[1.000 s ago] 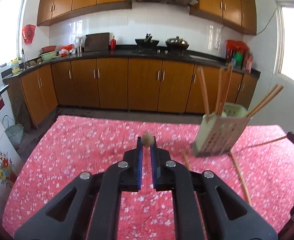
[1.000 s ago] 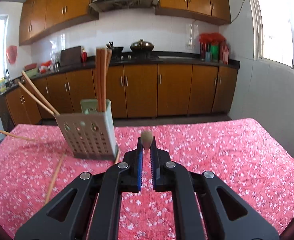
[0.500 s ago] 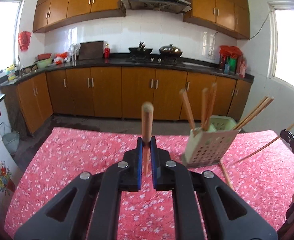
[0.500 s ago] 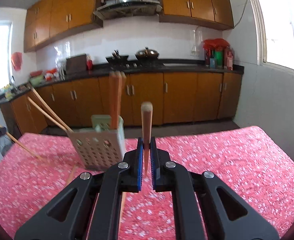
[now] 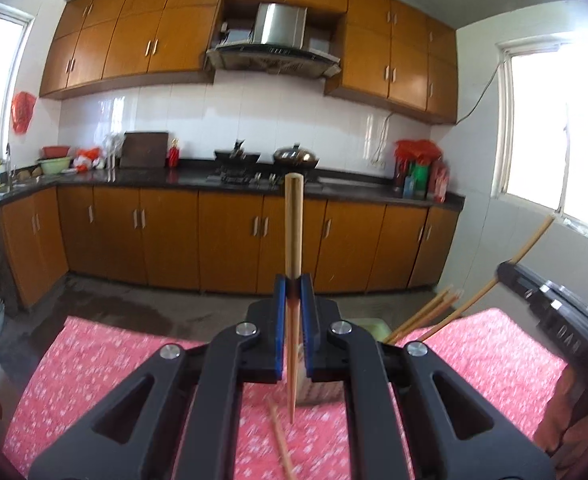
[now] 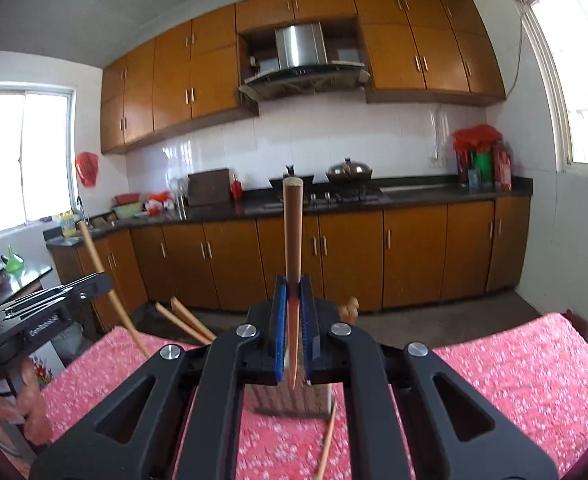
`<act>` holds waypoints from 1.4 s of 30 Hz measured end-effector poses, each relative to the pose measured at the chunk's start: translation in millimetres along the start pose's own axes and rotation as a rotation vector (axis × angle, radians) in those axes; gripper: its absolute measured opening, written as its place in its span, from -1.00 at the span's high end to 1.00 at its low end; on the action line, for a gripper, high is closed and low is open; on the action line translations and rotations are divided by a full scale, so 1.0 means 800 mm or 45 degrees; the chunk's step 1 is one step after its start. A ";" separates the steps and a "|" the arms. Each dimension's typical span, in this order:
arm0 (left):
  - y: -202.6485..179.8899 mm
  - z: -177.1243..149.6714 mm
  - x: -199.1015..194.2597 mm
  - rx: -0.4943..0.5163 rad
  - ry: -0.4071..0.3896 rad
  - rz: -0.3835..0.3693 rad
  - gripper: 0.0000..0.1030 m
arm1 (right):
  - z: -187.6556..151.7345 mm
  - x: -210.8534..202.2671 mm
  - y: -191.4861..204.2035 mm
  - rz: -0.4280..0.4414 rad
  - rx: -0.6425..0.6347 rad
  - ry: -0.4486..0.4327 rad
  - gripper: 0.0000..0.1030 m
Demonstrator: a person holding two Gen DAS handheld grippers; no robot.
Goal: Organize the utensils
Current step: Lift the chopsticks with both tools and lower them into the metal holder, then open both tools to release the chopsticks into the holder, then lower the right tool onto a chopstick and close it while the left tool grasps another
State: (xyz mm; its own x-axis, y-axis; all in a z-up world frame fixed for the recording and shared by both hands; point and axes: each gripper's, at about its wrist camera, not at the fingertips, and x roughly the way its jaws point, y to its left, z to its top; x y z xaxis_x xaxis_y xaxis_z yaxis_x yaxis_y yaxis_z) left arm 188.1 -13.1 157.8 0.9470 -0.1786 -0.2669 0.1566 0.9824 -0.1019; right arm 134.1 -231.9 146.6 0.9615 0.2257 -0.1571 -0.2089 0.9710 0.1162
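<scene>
1. Currently, one wooden chopstick (image 5: 293, 240) is pinched upright in the left gripper (image 5: 293, 296), thick end up, thin tip hanging down past the pads.
2. Likewise, a second chopstick (image 6: 293, 240) is clamped in the right gripper (image 6: 293, 296), jaws pressed onto it, tip pointing down.
3. The perforated utensil holder (image 6: 289, 402) is seen on the red floral tablecloth (image 6: 514, 368), mostly hidden behind the gripper body; several chopsticks are leaned inside it already.
4. A loose chopstick (image 6: 326, 440) is left lying on the cloth just beside the holder; another (image 5: 279, 444) shows in the left view.
5. Step in hand is judged as dropping both held sticks into the holder.
6. Each tip should be lined up over the holder opening before the pinch is released; the rim is probably right below the tips, but this is blocked from view.
7. Sticks should be kept vertical and lowered in one at a time, so the leaning ones are not knocked and the holder is not tipped.
</scene>
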 end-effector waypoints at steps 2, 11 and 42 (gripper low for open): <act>-0.015 0.017 0.005 0.005 -0.046 -0.015 0.83 | 0.007 0.007 0.000 -0.003 0.004 -0.021 0.85; -0.040 0.062 0.054 -0.064 -0.201 0.004 0.83 | 0.010 0.050 -0.010 -0.042 0.021 -0.015 0.85; 0.064 -0.095 0.027 -0.103 0.166 0.223 0.29 | -0.149 0.041 -0.080 -0.199 0.174 0.519 0.62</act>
State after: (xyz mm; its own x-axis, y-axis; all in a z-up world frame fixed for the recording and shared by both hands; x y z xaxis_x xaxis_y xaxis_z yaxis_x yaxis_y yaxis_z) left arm 195.6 29.4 73.7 0.9129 -0.0164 -0.4079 -0.0350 0.9924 -0.1183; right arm 157.4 -277.6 16.7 0.8249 0.1165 -0.5532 -0.0152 0.9828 0.1843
